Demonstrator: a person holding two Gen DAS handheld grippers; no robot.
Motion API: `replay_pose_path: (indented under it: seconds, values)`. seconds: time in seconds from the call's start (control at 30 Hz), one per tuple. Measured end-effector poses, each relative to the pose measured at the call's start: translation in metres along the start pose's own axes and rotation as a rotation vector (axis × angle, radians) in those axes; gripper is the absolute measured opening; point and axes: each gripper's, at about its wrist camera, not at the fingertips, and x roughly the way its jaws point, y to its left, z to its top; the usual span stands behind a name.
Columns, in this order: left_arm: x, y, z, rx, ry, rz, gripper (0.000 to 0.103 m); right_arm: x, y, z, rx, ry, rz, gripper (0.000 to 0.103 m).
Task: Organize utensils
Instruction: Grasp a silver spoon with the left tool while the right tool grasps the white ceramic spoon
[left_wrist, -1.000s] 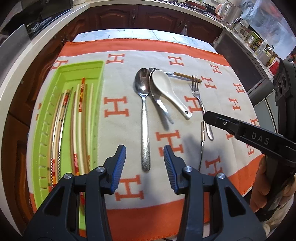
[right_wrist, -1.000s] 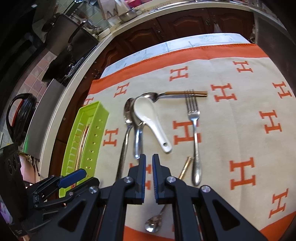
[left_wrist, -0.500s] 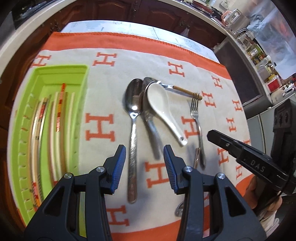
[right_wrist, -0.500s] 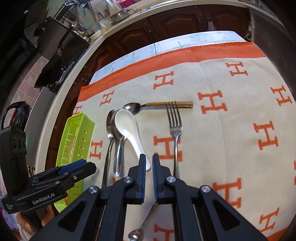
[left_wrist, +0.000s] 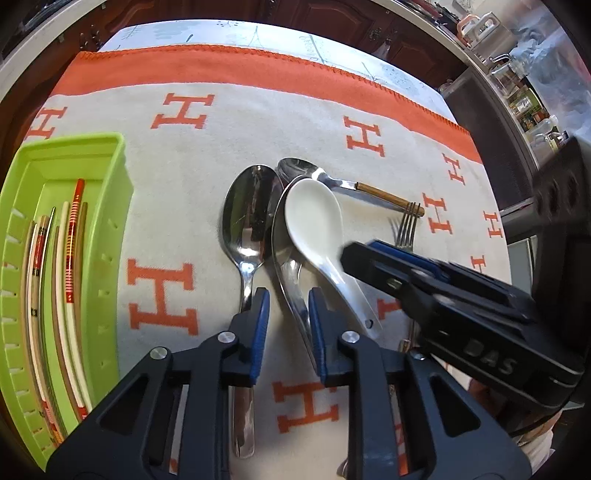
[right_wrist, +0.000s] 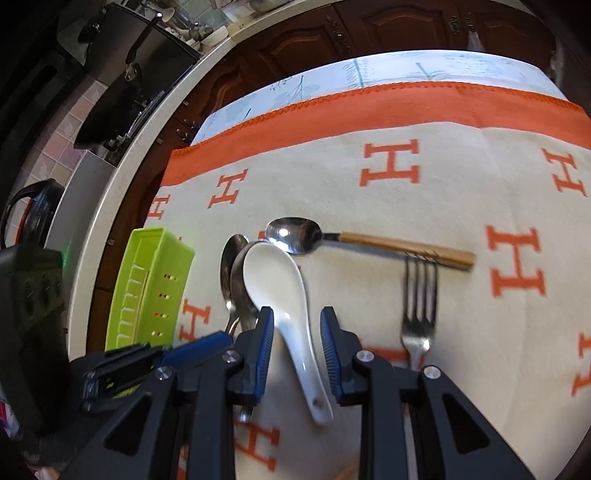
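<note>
Several utensils lie on the H-pattern cloth (left_wrist: 207, 177). A white ceramic spoon (right_wrist: 280, 291) rests over a steel spoon (left_wrist: 291, 288), and a larger steel spoon (left_wrist: 247, 221) lies just left of them. My left gripper (left_wrist: 287, 306) is open, low over the cloth, with the covered steel spoon's handle between its fingers. My right gripper (right_wrist: 297, 321) is open and straddles the white spoon's handle. A wood-handled spoon (right_wrist: 373, 243) lies crosswise behind, its end on the tines of a fork (right_wrist: 417, 295).
A lime green tray (left_wrist: 74, 142) holding several chopsticks (left_wrist: 70, 258) stands at the left edge of the cloth. Dark cabinets (right_wrist: 369, 29) and a counter with kitchenware surround the table. The right gripper's body (left_wrist: 480, 325) crowds the space right of the left one.
Both grippers have moved forward and down onto the spoon group. The right gripper has opened from shut and now straddles the white spoon's handle.
</note>
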Motion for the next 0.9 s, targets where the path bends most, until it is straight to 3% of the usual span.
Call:
replay_pose_path:
  seconds: [0.1, 0.43, 0.67, 0.9]
  values:
    - [0.006, -0.001, 0.002, 0.002, 0.001, 0.0, 0.017, 0.012, 0.003, 0.005, -0.018, 0.012, 0.0, 0.025]
    - [0.016, -0.003, 0.006, 0.009, -0.024, 0.011, 0.011, 0.016, 0.002, 0.011, -0.054, -0.031, 0.022, 0.004]
    - [0.016, 0.004, 0.006, -0.037, -0.067, 0.025, 0.0, 0.003, -0.014, 0.004, 0.013, -0.056, 0.029, 0.003]
    - [0.008, 0.007, 0.0, -0.064, -0.078, 0.019, 0.0, -0.016, -0.023, -0.005, 0.057, -0.085, 0.04, 0.003]
